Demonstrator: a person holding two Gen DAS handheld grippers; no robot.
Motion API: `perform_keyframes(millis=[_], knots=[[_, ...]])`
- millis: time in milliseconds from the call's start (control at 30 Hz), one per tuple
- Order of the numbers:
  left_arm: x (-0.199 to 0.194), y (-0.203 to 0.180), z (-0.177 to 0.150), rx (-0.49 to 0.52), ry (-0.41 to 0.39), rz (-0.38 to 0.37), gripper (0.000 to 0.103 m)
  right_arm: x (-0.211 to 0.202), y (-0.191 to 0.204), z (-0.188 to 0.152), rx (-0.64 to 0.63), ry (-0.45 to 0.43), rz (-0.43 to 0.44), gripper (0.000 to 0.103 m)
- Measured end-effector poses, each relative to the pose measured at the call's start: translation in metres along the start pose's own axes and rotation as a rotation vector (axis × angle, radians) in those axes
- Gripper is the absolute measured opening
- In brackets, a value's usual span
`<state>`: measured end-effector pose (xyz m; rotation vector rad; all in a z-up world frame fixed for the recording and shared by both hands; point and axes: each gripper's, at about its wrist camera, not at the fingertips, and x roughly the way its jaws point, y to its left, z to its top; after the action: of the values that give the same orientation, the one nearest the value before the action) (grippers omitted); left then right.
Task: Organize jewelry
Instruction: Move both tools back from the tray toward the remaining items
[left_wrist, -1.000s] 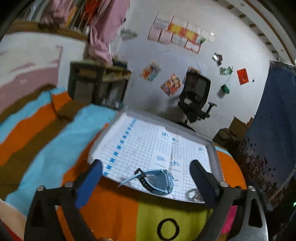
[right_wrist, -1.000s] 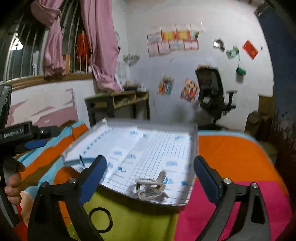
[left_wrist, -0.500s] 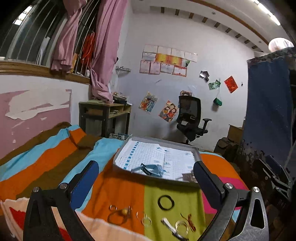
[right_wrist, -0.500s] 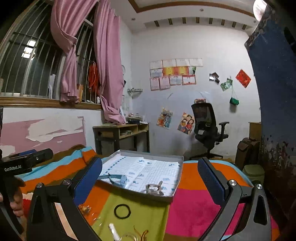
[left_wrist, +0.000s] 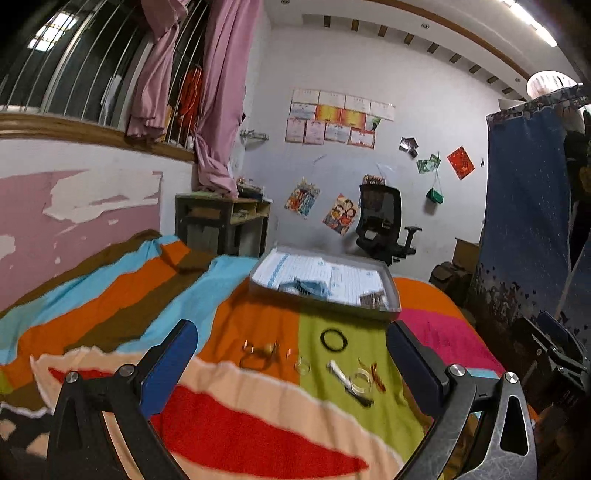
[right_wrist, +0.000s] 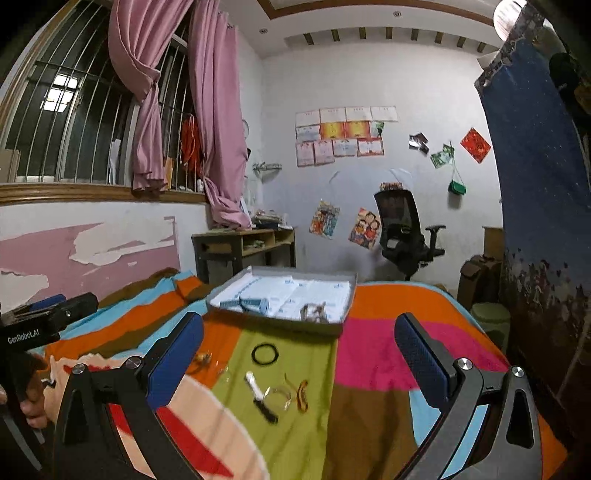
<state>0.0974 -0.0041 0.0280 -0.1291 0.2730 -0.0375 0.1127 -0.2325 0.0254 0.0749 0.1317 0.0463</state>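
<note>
A shallow grey tray (left_wrist: 384, 308) (right_wrist: 273, 325) lined with grid paper lies on the striped blanket. In it rest a blue watch (left_wrist: 308, 287) (right_wrist: 248, 303) and a small pale hair clip (left_wrist: 373, 298) (right_wrist: 314, 312). Loose on the blanket before the tray lie a black ring band (left_wrist: 333, 339) (right_wrist: 265, 353), gold rings (left_wrist: 258, 350) (right_wrist: 202, 359), a clear bangle (left_wrist: 360, 380) (right_wrist: 279, 397), a white and black strip (left_wrist: 345, 380) (right_wrist: 260, 395) and an orange piece (right_wrist: 303, 393). My left gripper (left_wrist: 291, 356) and right gripper (right_wrist: 299, 349) both hang open above the blanket, well back from the tray, holding nothing.
The other gripper's body shows at the left edge (right_wrist: 40, 321) with a hand (right_wrist: 26, 398) on it. A wooden shelf (left_wrist: 221, 221), a black office chair (left_wrist: 384, 229) and a blue curtain (left_wrist: 524, 229) stand beyond the bed.
Both grippers have pulled back and up from the tray. The loose jewelry on the blanket has come into view. The watch and clip stay in the tray.
</note>
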Motion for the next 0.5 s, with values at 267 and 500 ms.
perform_keyframes(millis=[267,500], knots=[[-0.011,0.011,-0.036,-0.050,0.121,0.023,0.103,-0.013,-0.005,-0.026,0.005,0.151,-0.035,0.102],[-0.005,0.009,-0.036,-0.014,0.165,0.020,0.103,-0.014,-0.011,-0.028,0.013,0.185,-0.049,0.102]])
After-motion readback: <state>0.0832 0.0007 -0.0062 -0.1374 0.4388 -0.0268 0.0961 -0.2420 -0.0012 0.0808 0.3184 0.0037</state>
